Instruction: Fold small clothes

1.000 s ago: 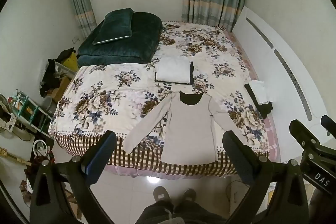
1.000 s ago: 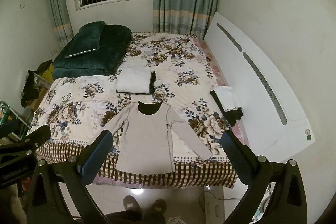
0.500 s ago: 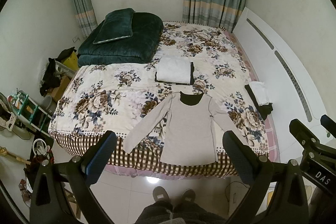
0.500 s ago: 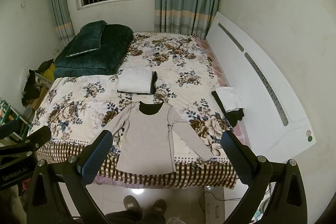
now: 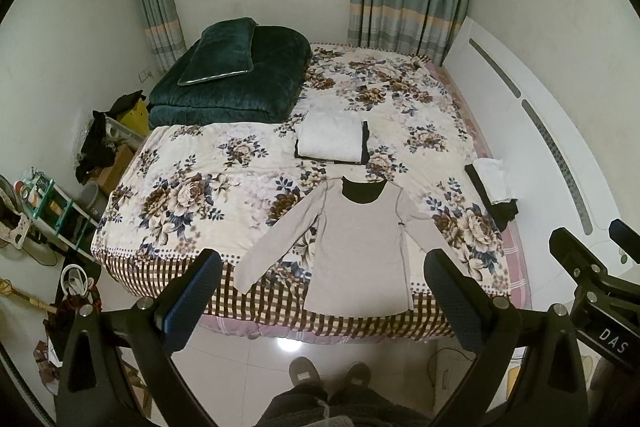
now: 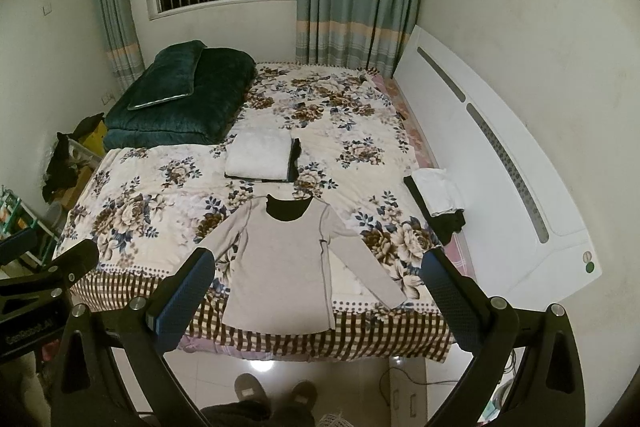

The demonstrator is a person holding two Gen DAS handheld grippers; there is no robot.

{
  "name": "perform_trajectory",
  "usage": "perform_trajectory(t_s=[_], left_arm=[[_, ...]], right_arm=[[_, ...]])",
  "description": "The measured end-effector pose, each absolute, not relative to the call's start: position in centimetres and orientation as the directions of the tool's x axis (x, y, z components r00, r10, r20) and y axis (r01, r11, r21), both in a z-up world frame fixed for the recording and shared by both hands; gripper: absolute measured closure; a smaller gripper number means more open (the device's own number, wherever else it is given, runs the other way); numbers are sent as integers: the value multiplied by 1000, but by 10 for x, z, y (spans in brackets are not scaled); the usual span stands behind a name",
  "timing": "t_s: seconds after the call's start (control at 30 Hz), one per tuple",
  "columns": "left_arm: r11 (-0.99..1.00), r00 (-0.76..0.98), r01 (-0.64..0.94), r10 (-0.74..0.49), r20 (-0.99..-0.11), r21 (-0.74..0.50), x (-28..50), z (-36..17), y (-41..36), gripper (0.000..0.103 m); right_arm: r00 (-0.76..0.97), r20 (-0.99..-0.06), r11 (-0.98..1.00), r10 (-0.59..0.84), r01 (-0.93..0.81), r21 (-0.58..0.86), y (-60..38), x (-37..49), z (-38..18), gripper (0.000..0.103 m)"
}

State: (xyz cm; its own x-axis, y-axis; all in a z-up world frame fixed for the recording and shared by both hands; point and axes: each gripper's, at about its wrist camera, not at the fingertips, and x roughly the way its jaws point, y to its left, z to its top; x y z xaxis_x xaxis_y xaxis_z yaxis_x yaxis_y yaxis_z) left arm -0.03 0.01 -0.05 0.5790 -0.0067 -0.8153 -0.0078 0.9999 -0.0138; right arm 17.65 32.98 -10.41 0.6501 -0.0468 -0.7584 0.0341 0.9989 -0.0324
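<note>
A beige long-sleeved top point(image 5: 360, 247) lies flat on the floral bed near its front edge, sleeves spread, dark collar away from me; it also shows in the right wrist view point(image 6: 284, 263). A folded white garment on a dark one point(image 5: 330, 141) sits behind it point(image 6: 260, 157). A white and dark garment pile point(image 5: 494, 187) lies at the bed's right edge point(image 6: 438, 199). My left gripper point(image 5: 324, 303) is open and empty, held above the floor before the bed. My right gripper point(image 6: 316, 297) is open and empty beside it.
A folded dark green quilt with pillow point(image 5: 232, 75) fills the bed's back left. A white headboard point(image 5: 532, 131) runs along the right. Clutter and a shelf point(image 5: 44, 195) stand on the left floor. The person's feet point(image 5: 326, 375) are on the tiles.
Both grippers have shifted very slightly; the bed and clothes look the same. Nothing was taken hold of.
</note>
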Motion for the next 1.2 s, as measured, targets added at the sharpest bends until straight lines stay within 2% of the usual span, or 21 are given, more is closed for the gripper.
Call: perform_trajectory(t_s=[1.2], left_arm=[[1000,591,-11,-8,-807,-18,12,7,-8,0]], right_arm=[[662,-749,999,-40,31,-26,338,184,-90,0]])
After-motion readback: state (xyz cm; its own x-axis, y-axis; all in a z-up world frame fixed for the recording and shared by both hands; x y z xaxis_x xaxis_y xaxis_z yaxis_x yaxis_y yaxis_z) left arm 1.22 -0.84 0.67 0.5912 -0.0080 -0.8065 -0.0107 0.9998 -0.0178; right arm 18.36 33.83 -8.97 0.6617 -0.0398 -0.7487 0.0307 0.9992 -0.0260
